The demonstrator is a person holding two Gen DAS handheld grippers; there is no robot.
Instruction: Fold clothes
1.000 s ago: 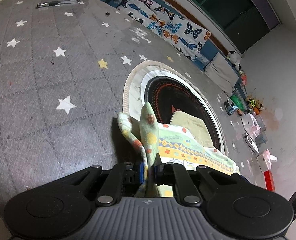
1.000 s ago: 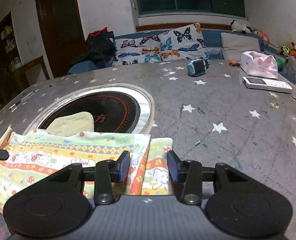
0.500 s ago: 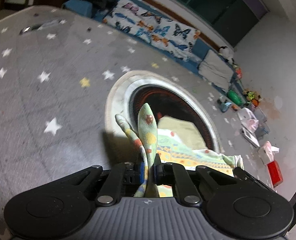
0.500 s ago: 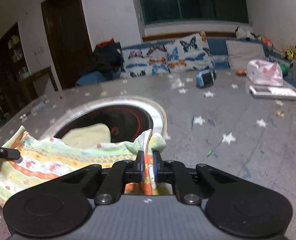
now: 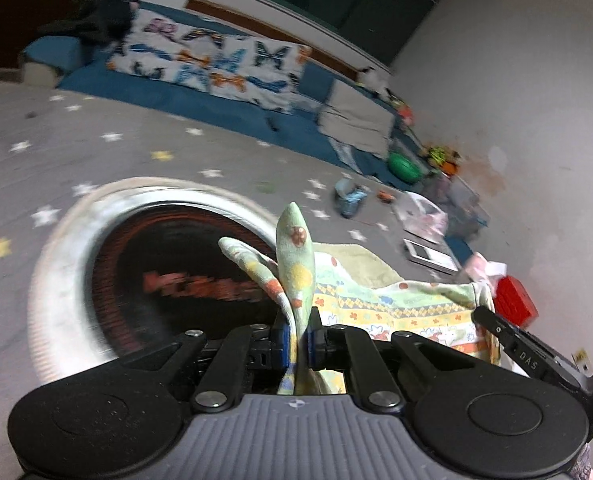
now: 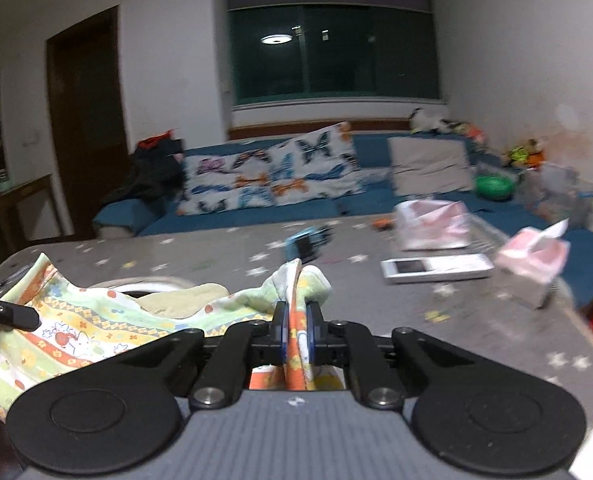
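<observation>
Left gripper (image 5: 296, 342) clamped on printed cloth (image 5: 400, 304), right gripper (image 6: 296, 330) pinching its other end after closing, cloth stretched above round black plate (image 5: 168, 256) on star-patterned desk (image 5: 136, 148), tissue box (image 6: 532, 260) beyond.

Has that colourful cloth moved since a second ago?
Yes. The cloth has come up off the grey table; earlier it lay flat beside the round black plate, and now its near edge hangs lifted.
</observation>
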